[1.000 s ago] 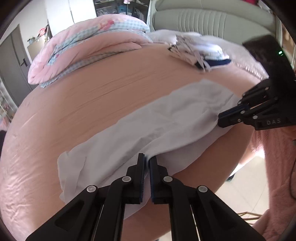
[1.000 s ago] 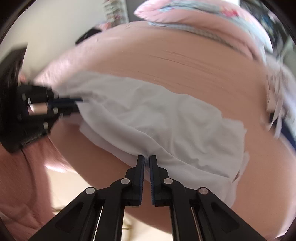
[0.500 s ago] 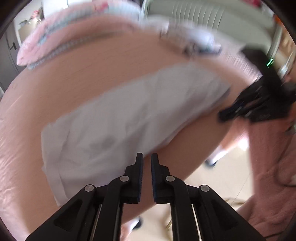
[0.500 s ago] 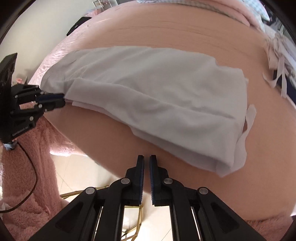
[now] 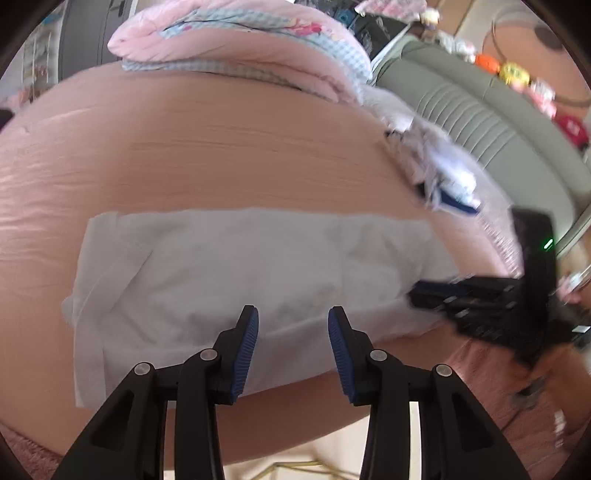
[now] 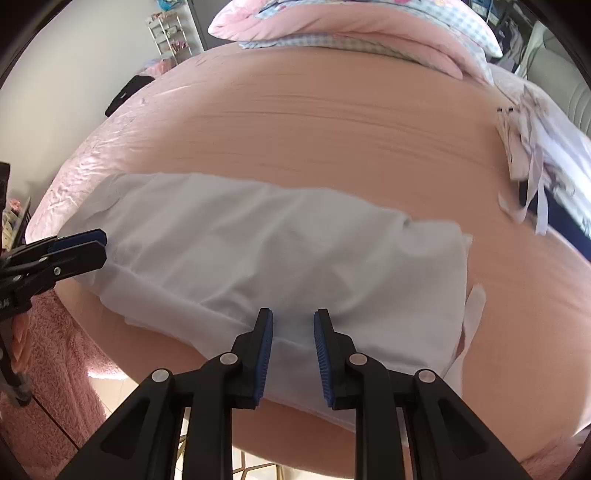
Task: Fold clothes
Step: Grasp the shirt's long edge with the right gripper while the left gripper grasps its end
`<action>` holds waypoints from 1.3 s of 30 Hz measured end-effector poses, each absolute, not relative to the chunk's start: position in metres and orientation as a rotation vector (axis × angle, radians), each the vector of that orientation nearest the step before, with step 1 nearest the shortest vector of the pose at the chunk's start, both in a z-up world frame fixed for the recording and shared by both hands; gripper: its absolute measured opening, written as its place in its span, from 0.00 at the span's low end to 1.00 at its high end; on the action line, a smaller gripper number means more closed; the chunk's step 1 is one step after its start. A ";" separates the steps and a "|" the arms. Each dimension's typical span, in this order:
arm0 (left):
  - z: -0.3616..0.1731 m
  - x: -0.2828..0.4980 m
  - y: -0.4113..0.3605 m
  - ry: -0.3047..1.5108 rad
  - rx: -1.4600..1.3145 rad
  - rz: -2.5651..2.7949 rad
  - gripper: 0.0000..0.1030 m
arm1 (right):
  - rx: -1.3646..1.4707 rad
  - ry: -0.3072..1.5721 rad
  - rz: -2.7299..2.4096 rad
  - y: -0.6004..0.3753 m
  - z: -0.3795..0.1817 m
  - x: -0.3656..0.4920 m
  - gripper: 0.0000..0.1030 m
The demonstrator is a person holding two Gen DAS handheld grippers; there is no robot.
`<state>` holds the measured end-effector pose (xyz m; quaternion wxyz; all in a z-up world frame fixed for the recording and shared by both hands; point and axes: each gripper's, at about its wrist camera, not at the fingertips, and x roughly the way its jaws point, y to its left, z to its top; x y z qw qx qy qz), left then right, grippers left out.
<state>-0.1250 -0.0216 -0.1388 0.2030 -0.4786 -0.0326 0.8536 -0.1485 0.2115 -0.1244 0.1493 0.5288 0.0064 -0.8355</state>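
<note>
Two grippers hover over the near edge of a white garment [image 5: 251,269] that lies folded into a long strip across the pink bedsheet [image 5: 207,155], close to the bed's front edge. Left gripper [image 5: 293,319] has its jaws wide apart above the cloth, gripping nothing. Right gripper [image 6: 293,320] is also parted, more narrowly, with the garment's hem between its blue pads [image 6: 265,354]. Beyond, a pink and blue checked quilt [image 6: 354,26] is bundled at the far side, and a heap of pale clothes [image 6: 535,155] sits to the right
</note>
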 end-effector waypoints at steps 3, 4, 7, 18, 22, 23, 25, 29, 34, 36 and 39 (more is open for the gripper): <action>-0.153 -0.129 -0.054 -0.176 -1.421 2.382 0.34 | 1.546 -0.009 -2.364 0.230 -0.130 -0.140 0.21; -0.153 -0.131 -0.069 -0.247 -1.440 2.393 0.34 | 1.555 -0.018 -2.352 0.236 -0.132 -0.138 0.19; -0.141 -0.137 -0.104 -0.329 -1.451 2.476 0.34 | 1.572 0.039 -2.375 0.253 -0.130 -0.131 0.16; -0.148 -0.192 -0.056 -0.091 -1.337 2.441 0.34 | 1.475 -0.032 -2.514 0.237 -0.104 -0.189 0.27; -0.163 -0.198 -0.074 -0.031 -1.357 2.448 0.26 | 1.576 -0.059 -2.530 0.240 -0.129 -0.216 0.22; -0.163 -0.201 -0.081 -0.039 -1.358 2.446 0.23 | 1.588 -0.100 -2.525 0.248 -0.133 -0.218 0.20; -0.162 -0.206 -0.092 -0.026 -1.354 2.467 0.17 | 1.586 -0.195 -2.506 0.269 -0.133 -0.218 0.10; -0.165 -0.211 -0.110 -0.092 -1.345 2.514 0.17 | 1.611 -0.196 -2.540 0.288 -0.131 -0.216 0.04; -0.130 -0.180 -0.080 0.117 -1.242 2.695 0.18 | 1.603 -0.211 -2.643 0.295 -0.117 -0.208 0.16; -0.117 -0.161 -0.067 0.135 -1.176 2.646 0.23 | 1.546 -0.203 -2.626 0.283 -0.109 -0.203 0.16; -0.119 -0.142 -0.029 0.122 -1.162 2.490 0.38 | 1.483 -0.133 -2.586 0.250 -0.099 -0.193 0.19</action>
